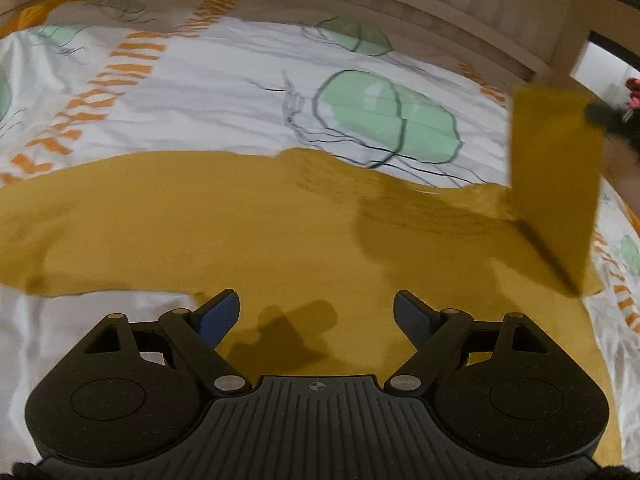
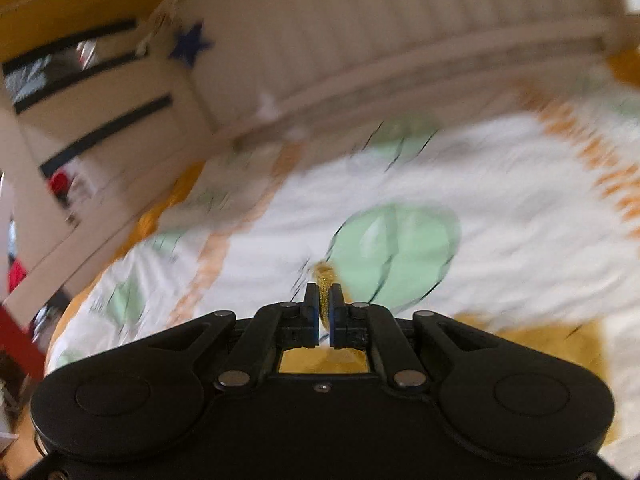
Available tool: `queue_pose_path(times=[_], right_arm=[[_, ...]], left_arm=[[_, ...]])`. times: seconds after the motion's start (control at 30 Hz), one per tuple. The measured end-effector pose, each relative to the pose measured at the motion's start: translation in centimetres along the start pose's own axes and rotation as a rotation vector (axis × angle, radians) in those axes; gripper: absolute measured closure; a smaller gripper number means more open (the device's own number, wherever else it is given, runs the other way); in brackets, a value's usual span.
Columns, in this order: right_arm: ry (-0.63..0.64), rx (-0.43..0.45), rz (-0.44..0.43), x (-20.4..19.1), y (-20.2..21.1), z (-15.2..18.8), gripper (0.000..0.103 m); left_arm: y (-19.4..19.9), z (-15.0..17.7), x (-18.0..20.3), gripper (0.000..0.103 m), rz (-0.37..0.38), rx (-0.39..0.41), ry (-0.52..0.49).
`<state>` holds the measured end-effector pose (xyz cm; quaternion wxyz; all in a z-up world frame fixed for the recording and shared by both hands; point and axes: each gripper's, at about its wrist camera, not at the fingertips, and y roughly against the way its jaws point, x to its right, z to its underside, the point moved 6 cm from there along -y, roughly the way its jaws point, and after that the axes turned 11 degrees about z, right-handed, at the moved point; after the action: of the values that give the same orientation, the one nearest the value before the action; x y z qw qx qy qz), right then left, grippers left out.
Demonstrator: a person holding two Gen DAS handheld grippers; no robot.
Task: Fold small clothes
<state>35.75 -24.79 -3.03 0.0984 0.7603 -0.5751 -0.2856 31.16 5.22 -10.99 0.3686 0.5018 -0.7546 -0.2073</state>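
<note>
A mustard-yellow garment (image 1: pixel 224 224) lies spread flat on the patterned bedsheet (image 1: pixel 224 92). My left gripper (image 1: pixel 316 308) is open and empty, low over the garment's near part. The garment's right end, a sleeve or corner (image 1: pixel 556 168), is lifted up off the bed at the right of the left wrist view. My right gripper (image 2: pixel 325 312) is shut on that yellow fabric (image 2: pixel 325 280), a fold of it pinched between the pads, held above the bed. More of the garment (image 2: pixel 560 340) shows below it.
The bed's beige headboard (image 1: pixel 440 8) runs along the far side. A shelf unit (image 2: pixel 100 120) with small items stands beyond the bed's corner. White sheet with green and orange print surrounds the garment.
</note>
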Motion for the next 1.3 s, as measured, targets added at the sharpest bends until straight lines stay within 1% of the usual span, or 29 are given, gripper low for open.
queue_pose_path(times=[0.13,0.23,0.33,0.37,0.4,0.43,0.47,0.5,0.53,0.57,0.7,0.77,0.87,0.93,1.0,1.07,1.13,1.2,1.3], right_arm=[[0.051,-0.079,-0.017,-3.7,-3.8,4.3,0.093],[0.062,-0.126,-0.020,-5.0,-5.0,7.0,0.093],[0.093,-0.141,-0.006,-5.9,-6.0,8.7,0.091],[0.106,-0.143,-0.005,-6.0,-6.0,9.3,0.085],[0.116,-0.141,-0.009,-6.1,-5.9,9.7,0.081],[0.123,-0.137,-0.011,-6.2,-5.8,10.2,0.081],[0.128,-0.134,-0.013,-6.5,-6.0,10.6,0.078],[0.132,-0.129,-0.010,-6.3,-5.7,10.7,0.070],[0.136,-0.120,-0.009,-6.1,-5.3,10.7,0.052],[0.143,-0.107,-0.006,-5.9,-4.9,10.8,0.041],[0.239,-0.044,0.041,-4.7,-2.6,11.1,0.037],[0.288,-0.029,0.070,-3.8,-1.6,11.3,0.028],[0.348,-0.024,0.121,-1.8,-0.2,12.0,0.021],[0.364,-0.027,0.140,-0.5,0.6,12.5,0.016],[0.367,-0.023,0.153,0.7,1.4,12.9,0.013],[0.369,-0.014,0.169,1.6,2.0,13.5,0.007],[0.362,-0.008,0.179,2.3,2.3,13.9,0.003],[0.333,-0.012,0.176,2.6,2.3,14.0,0.003],[0.251,-0.029,0.141,2.9,2.1,13.9,0.003]], left_arm=[[0.6,0.2,-1.8,0.019,-0.012,-0.002,0.032],[1.0,0.5,-2.8,0.019,-0.016,-0.007,0.050],[1.2,0.6,-3.3,0.019,-0.013,-0.009,0.064],[1.2,0.5,-3.4,0.019,-0.012,-0.010,0.068],[1.2,0.5,-3.3,0.019,-0.009,-0.011,0.070],[1.2,0.5,-3.2,0.019,-0.006,-0.012,0.072],[1.1,0.3,-3.1,0.019,-0.002,-0.013,0.075],[1.1,0.3,-3.0,0.019,0.003,-0.012,0.077],[0.9,0.1,-2.7,0.019,0.009,-0.013,0.077],[0.7,-0.1,-2.5,0.019,0.014,-0.014,0.077],[-0.5,-0.7,-0.7,0.019,0.045,-0.027,0.065],[-1.5,-1.0,0.6,0.019,0.068,-0.041,0.058],[-3.4,-1.4,2.5,0.019,0.101,-0.068,0.057],[-4.6,-1.5,3.4,0.019,0.110,-0.083,0.058],[-6.0,-1.6,4.1,0.020,0.115,-0.098,0.068],[-7.2,-1.6,4.7,0.020,0.120,-0.115,0.088],[-8.2,-1.6,5.1,0.020,0.125,-0.132,0.111],[-9.2,-1.6,5.4,0.020,0.116,-0.142,0.129],[-9.8,-1.7,5.8,0.022,0.103,-0.141,0.115]])
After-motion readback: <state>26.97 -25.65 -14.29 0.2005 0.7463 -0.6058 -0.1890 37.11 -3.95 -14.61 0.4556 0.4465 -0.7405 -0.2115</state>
